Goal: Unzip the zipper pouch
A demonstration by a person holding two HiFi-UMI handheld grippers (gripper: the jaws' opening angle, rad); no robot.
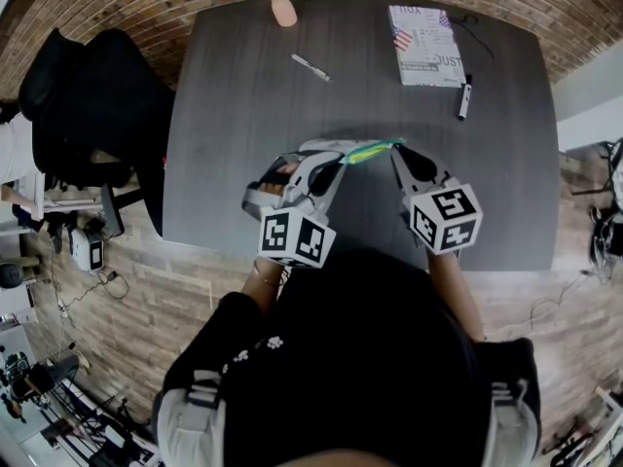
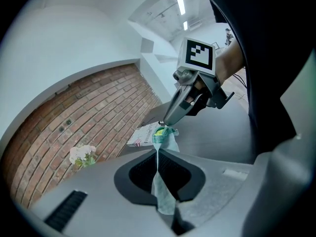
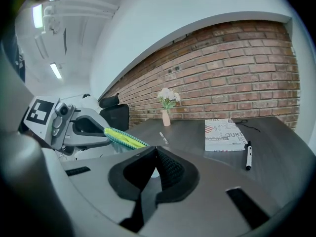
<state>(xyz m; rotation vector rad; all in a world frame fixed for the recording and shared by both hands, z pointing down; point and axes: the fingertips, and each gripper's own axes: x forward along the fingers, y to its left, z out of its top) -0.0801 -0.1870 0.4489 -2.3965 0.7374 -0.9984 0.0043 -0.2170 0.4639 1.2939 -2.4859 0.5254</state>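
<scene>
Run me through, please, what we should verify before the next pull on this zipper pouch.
1. Grip of the left tool: shut on the fabric of the zipper pouch. Ok.
2. Grip of the right tool: shut at the end of the green-yellow zipper. Ok.
3. Whether the right tool pinches the pull tab itself: cannot tell.
4. Zipper stretched straight between the two tools: ok.
5. Pouch held above the table, not resting on it: ok.
6. Clutter away from the pull: pen, marker, booklet and vase all sit toward the far edge. Ok.
</scene>
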